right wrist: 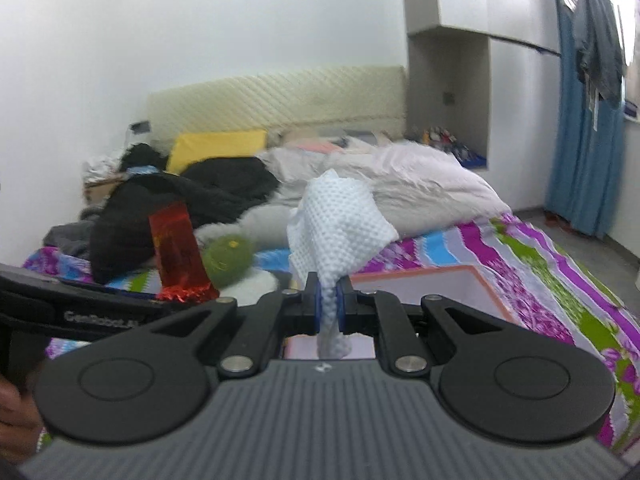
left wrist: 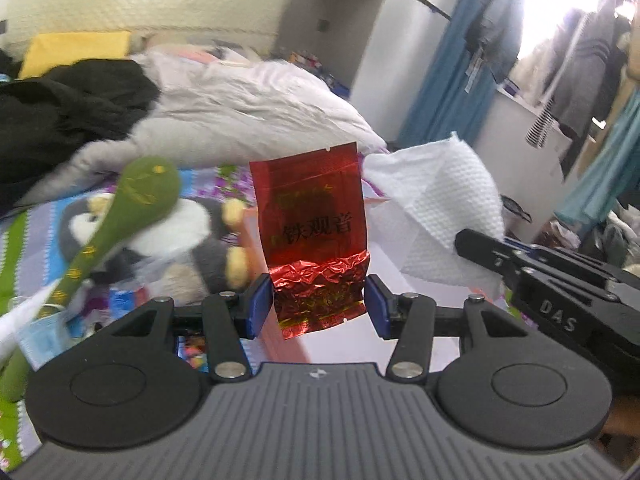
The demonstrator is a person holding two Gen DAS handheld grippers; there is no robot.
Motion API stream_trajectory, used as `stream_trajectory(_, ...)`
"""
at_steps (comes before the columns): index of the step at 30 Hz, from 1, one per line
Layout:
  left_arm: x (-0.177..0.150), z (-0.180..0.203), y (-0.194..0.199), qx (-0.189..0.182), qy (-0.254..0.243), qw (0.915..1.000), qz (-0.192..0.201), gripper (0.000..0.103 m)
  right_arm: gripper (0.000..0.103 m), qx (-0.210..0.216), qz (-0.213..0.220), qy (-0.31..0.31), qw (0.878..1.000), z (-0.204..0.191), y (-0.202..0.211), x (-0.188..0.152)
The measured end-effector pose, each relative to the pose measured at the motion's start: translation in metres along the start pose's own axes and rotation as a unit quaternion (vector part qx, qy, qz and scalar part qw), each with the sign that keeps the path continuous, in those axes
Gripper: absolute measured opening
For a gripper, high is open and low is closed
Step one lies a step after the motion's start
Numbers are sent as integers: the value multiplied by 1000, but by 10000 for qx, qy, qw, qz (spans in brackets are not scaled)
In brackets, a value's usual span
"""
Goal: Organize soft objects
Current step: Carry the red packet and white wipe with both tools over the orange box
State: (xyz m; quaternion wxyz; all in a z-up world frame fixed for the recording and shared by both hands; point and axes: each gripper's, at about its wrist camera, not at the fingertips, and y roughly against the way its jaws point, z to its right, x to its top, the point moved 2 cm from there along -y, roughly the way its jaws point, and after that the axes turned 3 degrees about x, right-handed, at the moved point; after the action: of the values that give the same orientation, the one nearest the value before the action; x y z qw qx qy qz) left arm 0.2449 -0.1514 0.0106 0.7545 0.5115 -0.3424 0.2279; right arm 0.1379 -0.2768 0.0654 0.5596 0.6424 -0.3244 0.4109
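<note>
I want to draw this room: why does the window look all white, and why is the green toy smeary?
Left wrist view: daylight overexposes the window; the green toy is motion-blurred, while the red packet looks sharper. Right wrist view: the toy is soft too.

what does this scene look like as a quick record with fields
left gripper: shut on red foil tea packet, held upright
right gripper: shut on white textured cloth, bunched between the pads
below grippers: open white box with orange rim on striped bedsheet
nearby toys: green plush, penguin plush
behind: white duvet, black clothes
</note>
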Motion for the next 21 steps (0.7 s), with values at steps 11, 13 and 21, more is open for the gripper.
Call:
stream_trajectory(11, -2, 34, -104, -312, -171, 9921, -1200, 56, 11, -650, -1217, -163, 9903, 68, -40, -46)
stream_trajectory(13, -6, 37, -119, -365, -170, 9894, -1394, 56, 11, -651, -1427, -276, 9872, 77, -45, -59)
stream_trajectory(21, -25, 35, -168, -384, -95, 9786, -2019, 56, 13, -812, -2017, -529, 9746, 98, -63, -99)
